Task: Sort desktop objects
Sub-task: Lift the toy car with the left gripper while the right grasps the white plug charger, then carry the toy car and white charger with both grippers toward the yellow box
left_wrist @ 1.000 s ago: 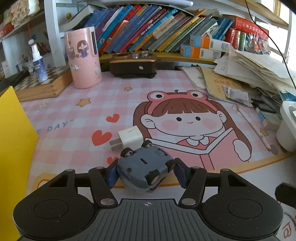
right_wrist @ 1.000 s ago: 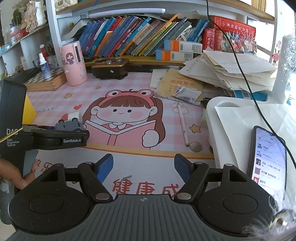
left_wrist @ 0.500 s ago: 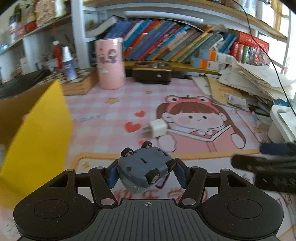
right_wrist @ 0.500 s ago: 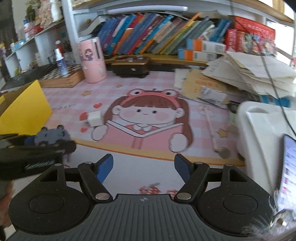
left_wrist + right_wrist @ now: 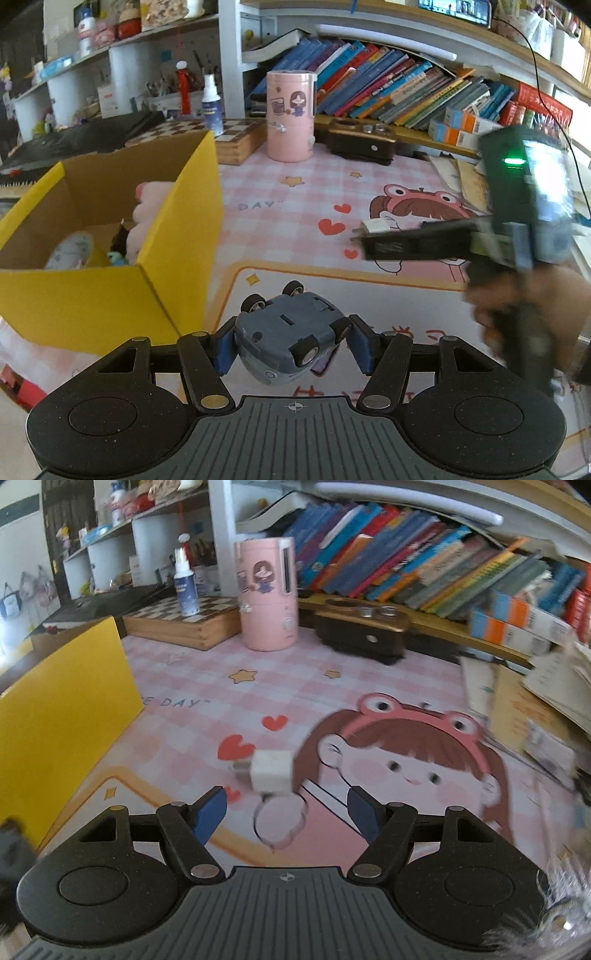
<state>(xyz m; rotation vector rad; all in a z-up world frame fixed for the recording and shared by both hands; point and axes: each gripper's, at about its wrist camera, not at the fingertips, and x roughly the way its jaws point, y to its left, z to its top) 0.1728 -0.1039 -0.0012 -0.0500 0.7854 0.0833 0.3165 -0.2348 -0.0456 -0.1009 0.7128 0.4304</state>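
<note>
Yellow box [image 5: 110, 295] already holds items; my left gripper [image 5: 291, 347] clamps the toy car [image 5: 288, 339], right gripper [image 5: 282, 810] spread wide, white charger [image 5: 273, 775] still on the mat.

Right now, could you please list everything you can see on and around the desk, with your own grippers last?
toy car: one, blue-grey, clamped in the left gripper, wheels up
charger plug: one, white, on the pink desk mat
box: one, yellow cardboard, open, left of mat, holding a pink plush
canister: one, pink, back of mat
spray bottle: one, white, on a chessboard box
books: many, mixed colours, shelf
left gripper: shut
right gripper: open, near the plug
</note>
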